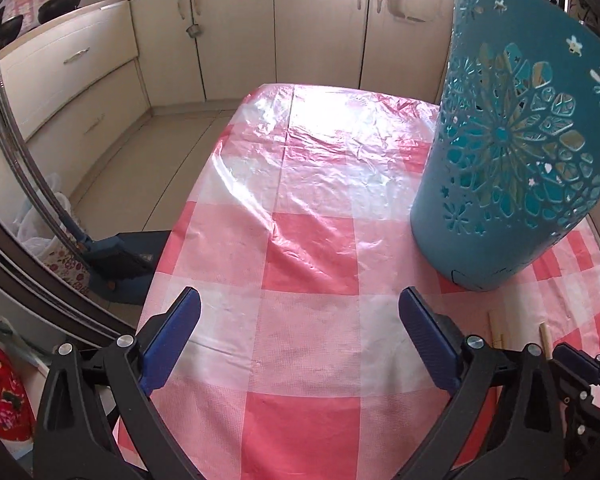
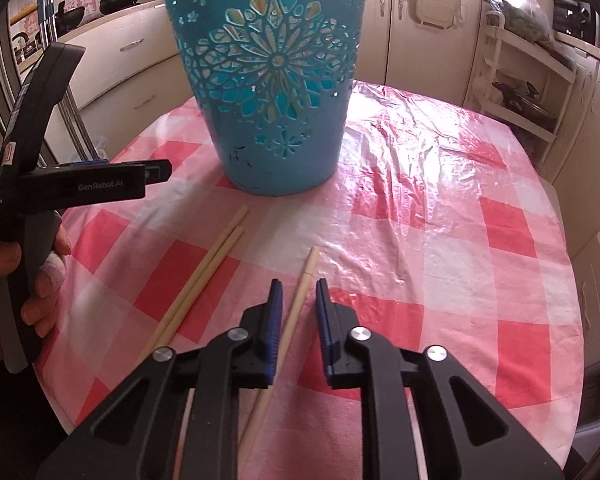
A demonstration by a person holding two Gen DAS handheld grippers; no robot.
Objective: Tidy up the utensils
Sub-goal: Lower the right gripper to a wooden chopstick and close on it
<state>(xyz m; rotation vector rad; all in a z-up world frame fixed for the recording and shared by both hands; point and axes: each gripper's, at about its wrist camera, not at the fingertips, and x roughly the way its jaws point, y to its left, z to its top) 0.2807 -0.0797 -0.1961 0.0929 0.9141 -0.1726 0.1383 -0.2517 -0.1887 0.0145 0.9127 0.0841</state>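
Observation:
A tall teal cut-out basket stands upright on the pink checked tablecloth; pale shapes show through its holes. Three wooden chopsticks lie in front of it: a pair side by side and a single one to their right. My right gripper hangs low over the single chopstick, which runs between the blue pads with a gap on each side. My left gripper is wide open over bare cloth, left of the basket. Two chopstick ends show at its right.
A hand holds the left gripper's handle at the table's left edge. Cream cabinets line the far wall, with woks on the counter. A white shelf rack stands right of the table, a blue dustpan on the floor left.

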